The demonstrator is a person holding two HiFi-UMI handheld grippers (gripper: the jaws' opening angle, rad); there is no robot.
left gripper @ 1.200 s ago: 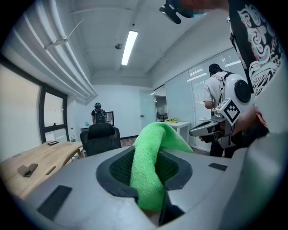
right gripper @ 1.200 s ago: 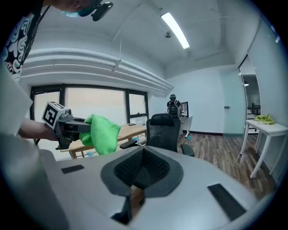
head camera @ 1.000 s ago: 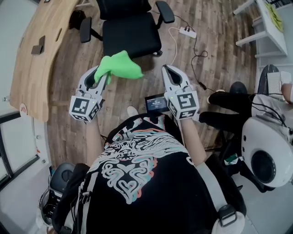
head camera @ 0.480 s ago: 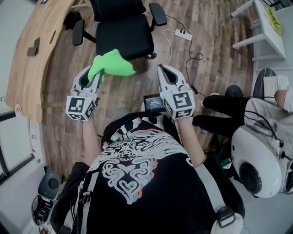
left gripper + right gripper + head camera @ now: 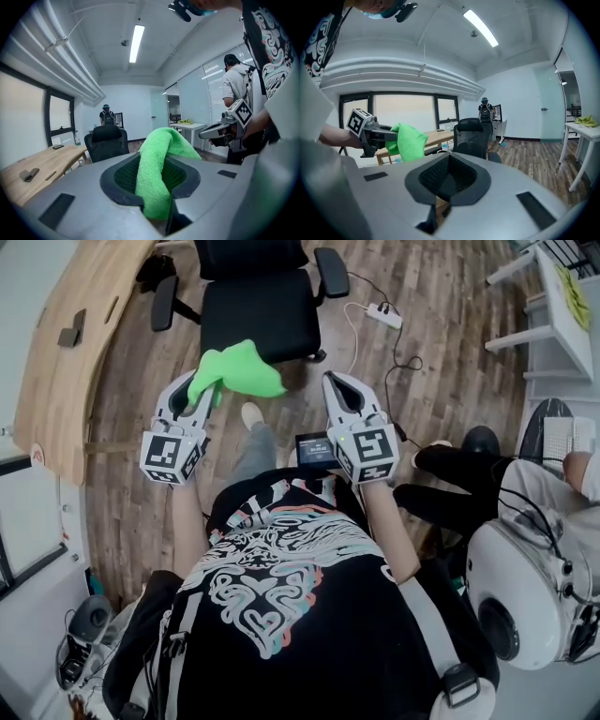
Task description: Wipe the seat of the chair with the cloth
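Cloth (image 5: 236, 371), bright green, bunched and clamped in the left gripper (image 5: 204, 395), held in the air short of the chair, not touching the seat (image 5: 258, 320).

Head view: black office chair on the wood floor (image 5: 450, 362), just beside the curved edge of the desk (image 5: 75, 352). Seat bare, front edge turned toward the person. Right gripper (image 5: 336, 382) level with the left one, apart from the cloth. White power strip (image 5: 386, 315) on the floor off to the chair's side.

Left gripper view: jaws closed on one fold of cloth (image 5: 157, 173), the rest spilling up and over the tips as a loose hump. Chair (image 5: 107, 143) well ahead, desk (image 5: 42, 164) beside it, right gripper (image 5: 220, 131) off to one side.

Right gripper view: jaws together, nothing between them. Cloth (image 5: 410, 140) seen as a soft wad at the tip of the left gripper (image 5: 377, 136). Chair (image 5: 471, 136) ahead, near the end of the desk.

Handling, as a judgement: light, limp, fleecy, microfibre by the look. Nothing fragile. Likely to fold on itself and drag rather than glide over the seat's fabric. Present hold on a single fold probably enough for carrying. For wiping, better with the loose hump pressed flat beneath the jaws. Wiping not yet begun. Next, probably a step closer and a lowering onto the near edge of the seat.
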